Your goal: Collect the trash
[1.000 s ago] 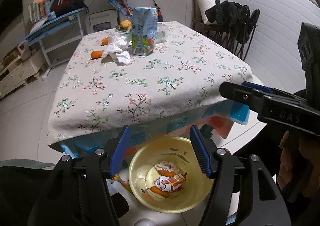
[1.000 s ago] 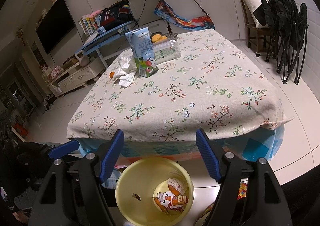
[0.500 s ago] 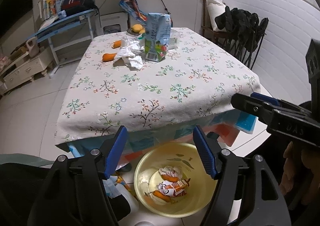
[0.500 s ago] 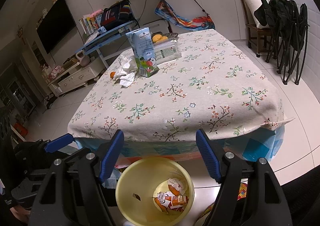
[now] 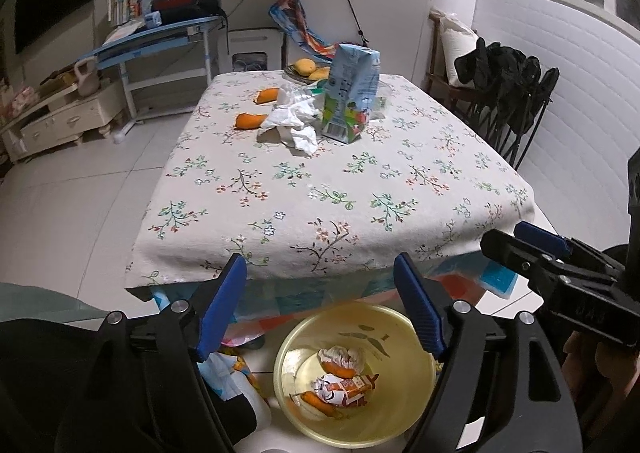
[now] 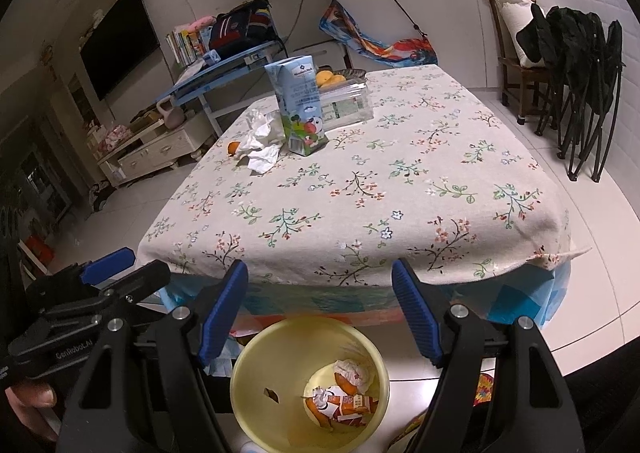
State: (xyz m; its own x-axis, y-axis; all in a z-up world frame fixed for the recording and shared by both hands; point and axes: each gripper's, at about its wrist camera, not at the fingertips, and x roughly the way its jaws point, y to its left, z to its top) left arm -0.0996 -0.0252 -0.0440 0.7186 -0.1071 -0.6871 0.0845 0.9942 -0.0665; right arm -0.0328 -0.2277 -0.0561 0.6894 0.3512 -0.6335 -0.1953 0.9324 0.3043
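Note:
A yellow bin (image 5: pixel 416 409) (image 6: pixel 248 381) sits on the floor in front of the table, holding a crumpled tissue, peels and an orange wrapper (image 5: pixel 344 385). On the floral tablecloth (image 5: pixel 320 181) at the far end lie crumpled white tissues (image 5: pixel 294 119) (image 6: pixel 260 141), two orange peels (image 5: pixel 250 121) and an upright blue milk carton (image 5: pixel 350 93) (image 6: pixel 300 105). My left gripper (image 5: pixel 320 293) is open and empty above the bin. My right gripper (image 6: pixel 320 293) is open and empty too, beside it.
A clear plastic box (image 6: pixel 348 105) and a dish of yellow fruit (image 5: pixel 308 69) stand behind the carton. A blue desk (image 5: pixel 160 33) and low cabinet (image 5: pixel 60 121) are at the left. Chairs with black coats (image 6: pixel 576 53) stand at the right.
My left gripper has risen and tilted up, so the table now sits lower and closer in its view. The right gripper has hardly moved. Both stay open.

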